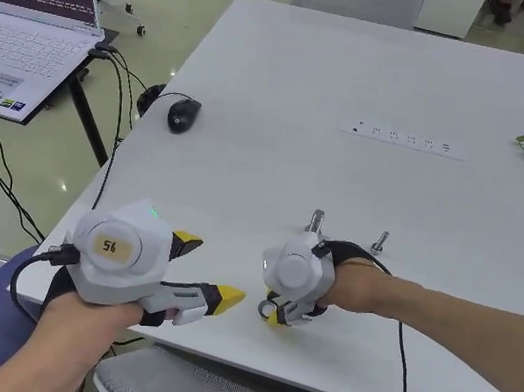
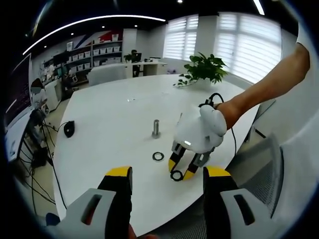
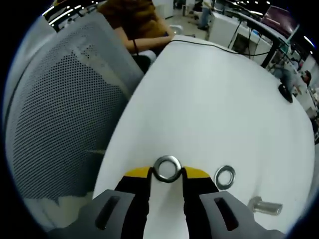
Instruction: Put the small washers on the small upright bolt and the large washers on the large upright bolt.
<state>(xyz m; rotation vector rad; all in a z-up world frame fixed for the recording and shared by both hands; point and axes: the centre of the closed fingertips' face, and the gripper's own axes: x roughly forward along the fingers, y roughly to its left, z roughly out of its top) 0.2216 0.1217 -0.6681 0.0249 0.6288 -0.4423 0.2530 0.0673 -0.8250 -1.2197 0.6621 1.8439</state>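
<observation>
Washer, one, pinched by its rim between the yellow tips of my right gripper, jaws narrowed onto it. Second washer lies flat on the white table, at 3 o'clock of the first in the right gripper view. In the head view, large upright bolt at 12 o'clock of that gripper, small upright bolt at 2 o'clock. My left gripper: jaws wide apart, nothing held.

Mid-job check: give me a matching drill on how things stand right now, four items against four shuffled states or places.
Column 1:
1. left gripper
2. right gripper
3. large upright steel bolt
4. black computer mouse

Column 2:
A. shut on a silver ring washer
B. near the left edge of the white table
C. open, holding nothing
D. standing beside the small bolt

Pairs: 1-C, 2-A, 3-D, 4-B
</observation>
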